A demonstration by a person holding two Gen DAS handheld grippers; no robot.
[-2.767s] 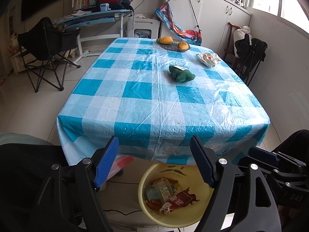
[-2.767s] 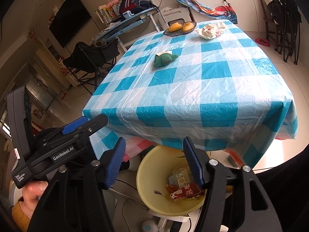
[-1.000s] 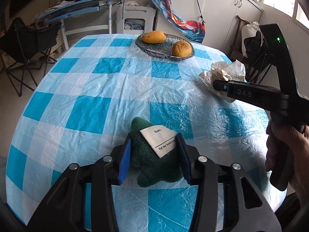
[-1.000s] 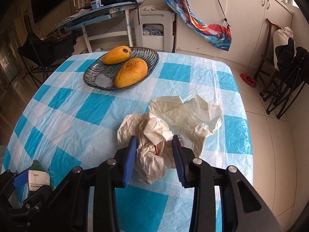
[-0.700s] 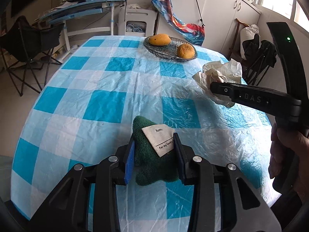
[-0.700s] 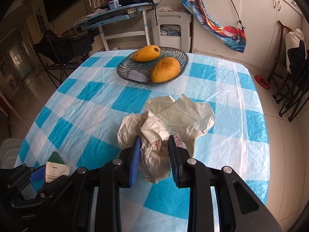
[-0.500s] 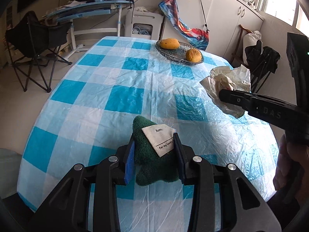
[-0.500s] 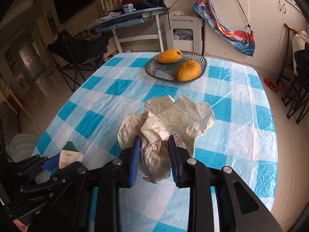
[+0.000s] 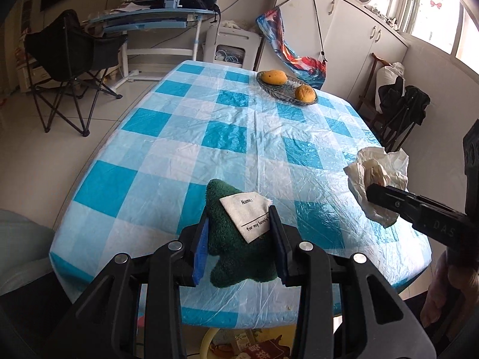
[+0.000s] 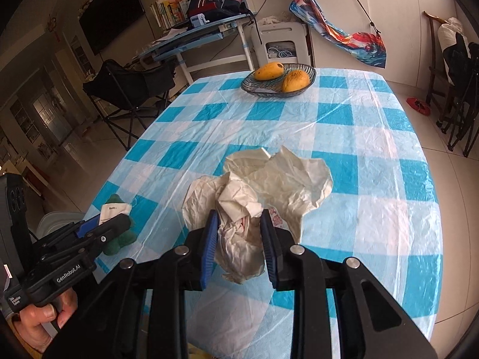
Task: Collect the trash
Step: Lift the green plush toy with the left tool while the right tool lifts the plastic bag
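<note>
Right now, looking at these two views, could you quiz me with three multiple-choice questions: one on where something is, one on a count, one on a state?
1. Where is the glass dish?
A. at the far end of the table
B. on the floor
C. on the black chair

2. How many yellow fruits lie in it?
A. one
B. two
C. four

3. What is the left gripper doing?
A. hanging open
B. shut on the green plush
C. shut on a fruit

Answers:
1 A, it sits on the checked tablecloth near the far edge.
2 B, two mangoes show.
3 B, both pads press the plush; the right gripper likewise grips the crumpled paper.
</note>
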